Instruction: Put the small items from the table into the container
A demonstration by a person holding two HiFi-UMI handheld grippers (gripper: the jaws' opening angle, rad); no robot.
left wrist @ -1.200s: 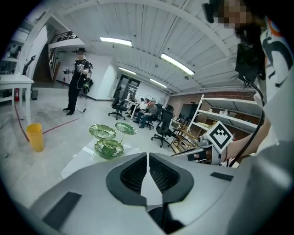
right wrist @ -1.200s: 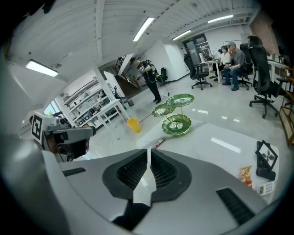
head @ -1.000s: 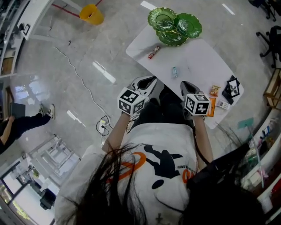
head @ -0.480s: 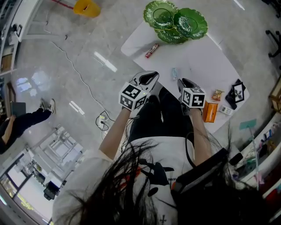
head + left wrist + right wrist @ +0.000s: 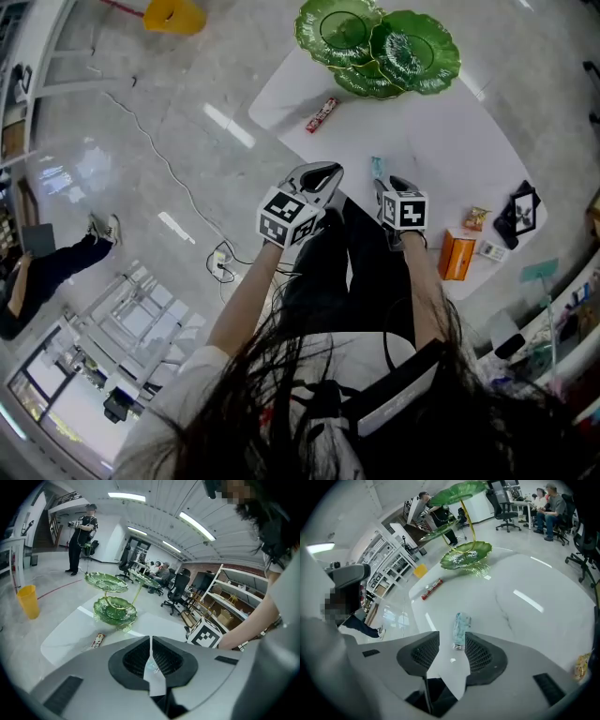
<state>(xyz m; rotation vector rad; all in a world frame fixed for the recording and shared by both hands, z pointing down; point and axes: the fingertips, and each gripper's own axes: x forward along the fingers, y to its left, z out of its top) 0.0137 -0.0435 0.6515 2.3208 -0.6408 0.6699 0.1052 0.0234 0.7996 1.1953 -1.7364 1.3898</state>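
at the near edge of the white table, a small pale-blue packet lies flat on the tabletop, its long axis pointing away from the right gripper. its near end sits just between the two jaw tips. those jaws are opening; the ribbed pads stand clear of the wrapper on both sides, no contact seen. in the head view the gripper's nose covers most of the packet and only a sliver shows above it. wrapper print too small to read.

left gripper: jaws together, only a thin slit between them, nothing gripped. a pale glint shows in the gap below the pads; cannot tell what it is. in the head view it hangs just beside the table's near edge.

further out, a red candy bar lies near the table's left edge, well apart from the packet. the green tiered leaf tray stands at the far corner; its top tier is cut off by the frame in the right gripper view.

toward the table's right end: an orange box, a small snack pouch, a small white box and a black marker stand, all close together. labels not legible. the pouch is clipped by the picture edge in the right gripper view.

the person's dark hair hides the lower part of the head view.
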